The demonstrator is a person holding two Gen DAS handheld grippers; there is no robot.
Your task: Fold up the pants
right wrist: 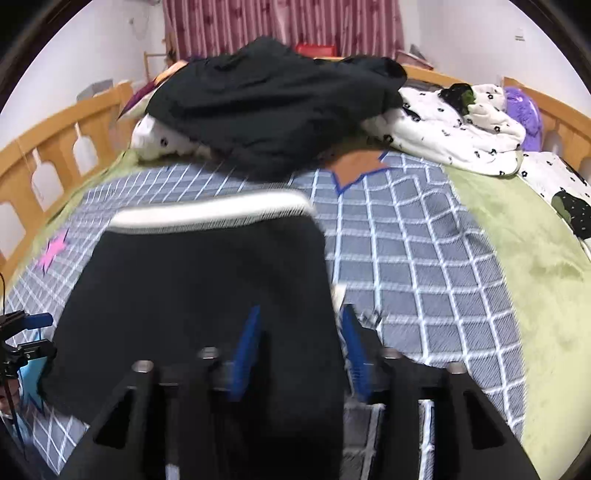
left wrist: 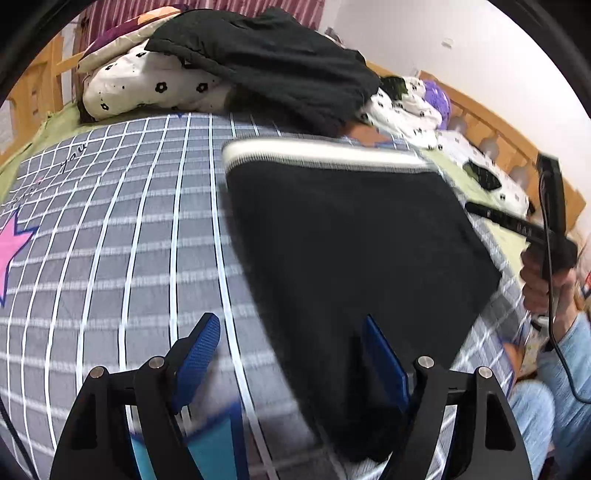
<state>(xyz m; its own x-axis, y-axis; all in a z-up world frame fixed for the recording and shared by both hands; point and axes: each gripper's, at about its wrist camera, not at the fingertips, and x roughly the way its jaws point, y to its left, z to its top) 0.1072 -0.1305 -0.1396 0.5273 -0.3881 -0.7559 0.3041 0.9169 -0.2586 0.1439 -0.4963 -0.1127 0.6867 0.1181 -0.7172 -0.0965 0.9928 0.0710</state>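
Pants [left wrist: 343, 258]: black, with a white ribbed waistband [left wrist: 325, 153] at the far edge; lying folded into a flat, roughly rectangular block on the grey checked bedspread [left wrist: 122, 236], waistband towards the heap of bedding at the head of the bed. Both views are motion-blurred

Left gripper [left wrist: 291, 354]: jaws standing wide apart, blue pads [left wrist: 199, 343] clear of any cloth; the left pad sits over bare bedspread, the right pad over the near left edge of the pants. Nothing is pinched between them

Right gripper [right wrist: 301, 354]: jaws parted, straddling the near right edge of the pants; the left pad lies over the black cloth, the right pad over the bedspread just beside it. The pads do not press on the fabric. In the left wrist view this tool appears at the far right, held in a hand [left wrist: 543, 280] with a light blue sleeve

Black garment [right wrist: 266, 114]: a second dark piece heaped loosely over the white flower-print quilt [right wrist: 458, 133] behind the pants, apart from them

Green blanket [right wrist: 517, 236]: beneath the bedspread, exposed on the right

Wooden bed rail [right wrist: 55, 147]: along the left side

Striped red curtain [right wrist: 280, 26]: behind the bed
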